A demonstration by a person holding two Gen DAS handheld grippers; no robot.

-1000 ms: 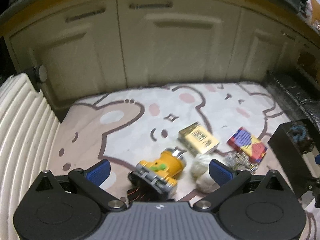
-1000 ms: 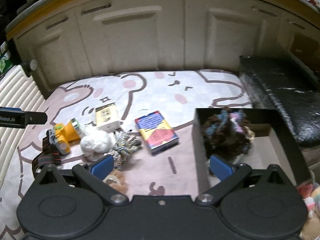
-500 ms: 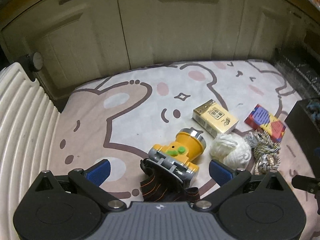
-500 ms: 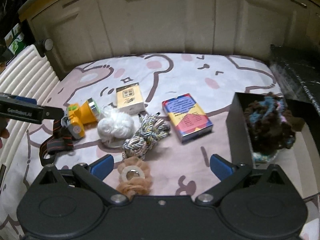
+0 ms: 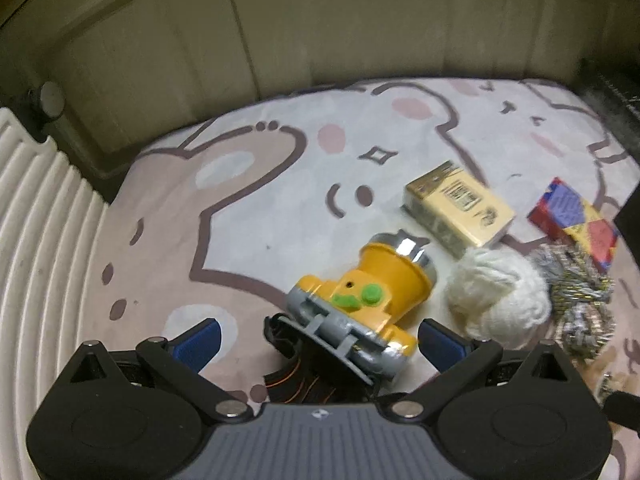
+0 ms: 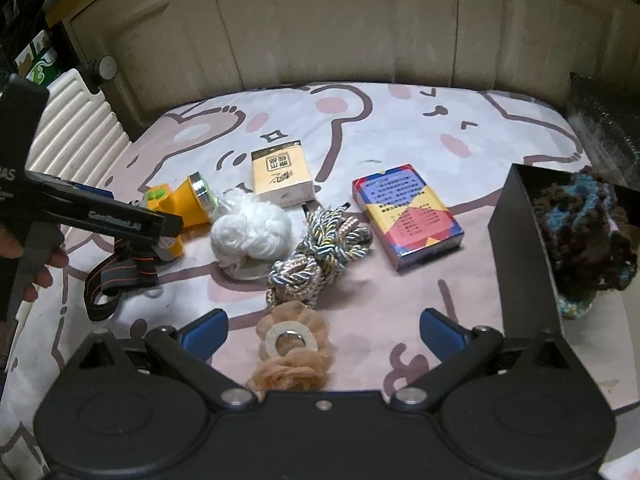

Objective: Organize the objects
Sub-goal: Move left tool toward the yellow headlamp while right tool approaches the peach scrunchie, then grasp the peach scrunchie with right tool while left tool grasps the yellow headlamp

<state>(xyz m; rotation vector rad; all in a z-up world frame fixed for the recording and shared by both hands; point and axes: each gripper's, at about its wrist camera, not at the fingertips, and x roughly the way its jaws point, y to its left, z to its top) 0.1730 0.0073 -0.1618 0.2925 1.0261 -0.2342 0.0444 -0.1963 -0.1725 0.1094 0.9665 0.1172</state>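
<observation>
A yellow headlamp (image 5: pixel 362 300) with a black strap lies on the cartoon mat, between the open fingers of my left gripper (image 5: pixel 320 342); it also shows in the right wrist view (image 6: pixel 180 206). Beside it lie a white yarn ball (image 5: pixel 498 298), a braided rope bundle (image 6: pixel 320 246), a yellow box (image 6: pixel 282 176) and a colourful card box (image 6: pixel 408 216). My right gripper (image 6: pixel 322 330) is open over a peach flower scrunchie (image 6: pixel 292 350). A black box (image 6: pixel 524 252) at right holds a dark crocheted piece (image 6: pixel 588 232).
Cream cabinet doors (image 6: pixel 320 20) stand behind the mat. A white ribbed panel (image 5: pixel 36 240) runs along the left. A dark wrapped block (image 6: pixel 608 120) lies at the far right. My left gripper's body (image 6: pixel 92 216) shows in the right wrist view.
My left gripper has moved forward and down, so the headlamp now sits between its fingers. My right gripper has moved back from the black box and now hangs over the scrunchie.
</observation>
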